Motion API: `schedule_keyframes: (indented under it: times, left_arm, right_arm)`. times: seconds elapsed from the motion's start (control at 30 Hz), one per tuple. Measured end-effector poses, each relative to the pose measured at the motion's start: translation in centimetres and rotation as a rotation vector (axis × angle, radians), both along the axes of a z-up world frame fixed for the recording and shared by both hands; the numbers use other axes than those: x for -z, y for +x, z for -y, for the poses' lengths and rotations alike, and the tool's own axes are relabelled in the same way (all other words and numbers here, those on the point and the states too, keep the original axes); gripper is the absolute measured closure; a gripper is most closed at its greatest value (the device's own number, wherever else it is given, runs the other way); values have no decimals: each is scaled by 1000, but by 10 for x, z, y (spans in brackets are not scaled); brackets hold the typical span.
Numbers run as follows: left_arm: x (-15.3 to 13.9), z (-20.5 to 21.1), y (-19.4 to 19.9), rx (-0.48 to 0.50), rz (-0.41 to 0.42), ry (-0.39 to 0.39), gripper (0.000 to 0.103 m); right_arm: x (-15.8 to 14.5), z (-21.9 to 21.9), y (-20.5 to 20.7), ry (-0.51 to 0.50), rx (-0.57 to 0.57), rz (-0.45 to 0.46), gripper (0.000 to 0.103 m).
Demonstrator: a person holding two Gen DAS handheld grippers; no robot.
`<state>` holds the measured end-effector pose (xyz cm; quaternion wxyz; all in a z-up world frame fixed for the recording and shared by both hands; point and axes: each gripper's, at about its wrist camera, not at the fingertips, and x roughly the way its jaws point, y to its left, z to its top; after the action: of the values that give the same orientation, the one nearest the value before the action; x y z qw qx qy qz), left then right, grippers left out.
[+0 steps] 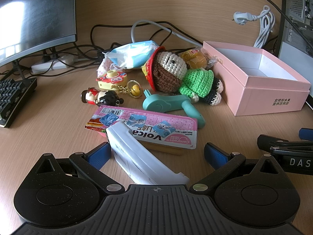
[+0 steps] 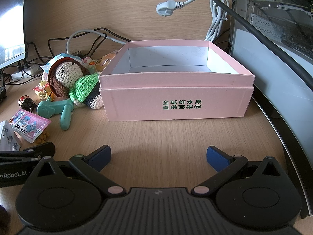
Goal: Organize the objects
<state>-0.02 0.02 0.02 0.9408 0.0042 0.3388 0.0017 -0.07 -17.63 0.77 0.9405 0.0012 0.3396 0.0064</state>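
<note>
1. Step in hand: first pick, by my read. The pink box [image 2: 176,90], mid-frame in the right wrist view, looks empty; the clutter sits on the desk [image 2: 156,137] to its left.
2. Left gripper [image 1: 156,154]: jaws wide apart, nothing clamped. A white case [image 1: 137,156] lies between the fingers, touching the left pad [image 1: 98,155], its far end propped on the pink snack pack [image 1: 156,125].
3. Right gripper [image 2: 158,156]: jaws apart, empty, facing the box over bare desk.
4. Still loose at mid-frame: doll [image 1: 183,76], teal tool [image 1: 170,103], figurine [image 1: 101,96], tissue pack [image 1: 133,54].
5. Next call: close on the case, lift, carry right into the box. The case lies skewed, so it may twist as the pads close.
</note>
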Motion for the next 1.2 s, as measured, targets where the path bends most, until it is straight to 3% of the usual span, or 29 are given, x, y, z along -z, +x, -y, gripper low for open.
schedule_keyframes:
  times: [0.63,0.77,0.83,0.87,1.0,1.07,1.13,1.2]
  left_arm:
    - [1,1,3,-7,0,2,0]
    - [0,-1,3,-24,-3,-3,0]
    - [-5,-8,-2,-28,-18,-44,0]
    - [-9,-17,-7,-40,-25,-102,0]
    - [-28,-41,-14,-182,6,-247,0]
    - [-29,-49,-1,-228,-39,-334,0]
    - [-25,-52,18,-245,-105,-352,0]
    - [-23,-49,32,-223,-118,-270,1]
  right_arm:
    - [3,-3,2,1,-12,-1,0]
    - [-2,-2,8,1,-30,-52,0]
    - [-3,0,10,0,-48,-73,0]
    - [-4,1,9,1,-54,-78,0]
    - [-4,0,-1,2,-32,-75,0]
    - [-5,-2,-4,0,-8,-81,0]
    - [-5,-5,-2,0,7,-91,0]
    - [-7,-8,-2,0,32,-108,0]
